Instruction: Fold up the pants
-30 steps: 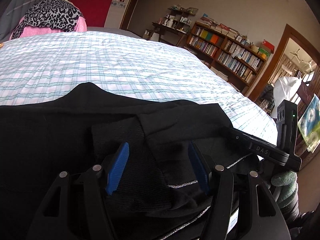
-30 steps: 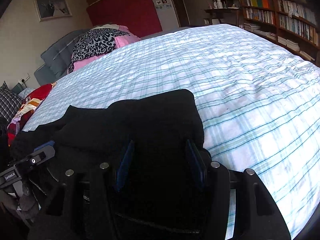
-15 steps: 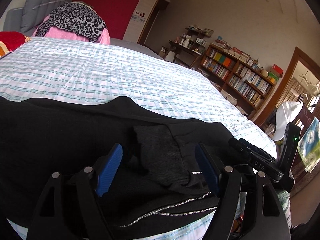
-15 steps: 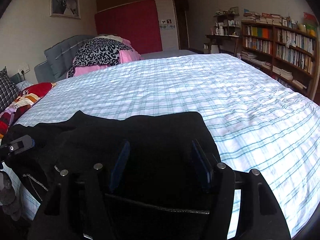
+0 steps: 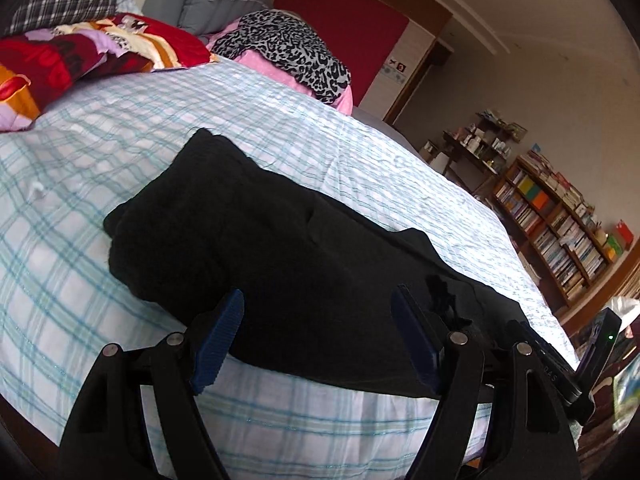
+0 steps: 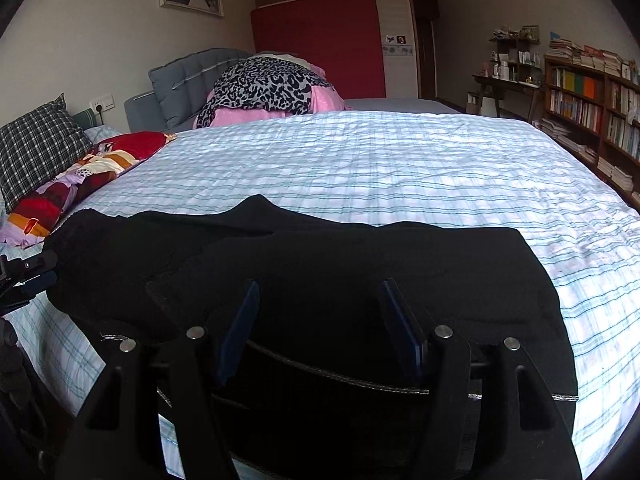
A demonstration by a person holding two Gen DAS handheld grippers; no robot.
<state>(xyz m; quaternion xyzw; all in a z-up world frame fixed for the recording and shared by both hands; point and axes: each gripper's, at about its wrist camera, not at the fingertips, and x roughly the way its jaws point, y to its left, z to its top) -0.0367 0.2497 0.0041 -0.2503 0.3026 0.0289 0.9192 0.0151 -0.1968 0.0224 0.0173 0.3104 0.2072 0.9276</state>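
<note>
Left wrist view: one pair of black pants point(image 5: 280, 256) lies folded into a long, soft, matte bundle along the near edge of the bed point(image 5: 360, 168), its rounded thick end toward the far left. A thin silvery line of trim runs along the near hem in the right wrist view point(image 6: 560, 398). The bed sheet is crinkled white cloth with a teal plaid. The left claw point(image 5: 316, 334) stands spread, its two blue ribbed pads clear of the cloth after just opening; the pants lie beyond and between them, not pinched. The right claw point(image 6: 320, 328) is likewise spread wide, having just opened, its dark blue pads either side of the cloth without pressing it. On its body, at the right edge of the left view, the letters "DAS" point(image 5: 550, 374) can be read. Farther off lie a red patterned pillow point(image 5: 92, 52), a checked cushion point(image 6: 36, 148), and a leopard-print cloth point(image 6: 260, 88) over pink bedding. A wooden bookshelf point(image 6: 592, 108) packed with books fills the right wall.
</note>
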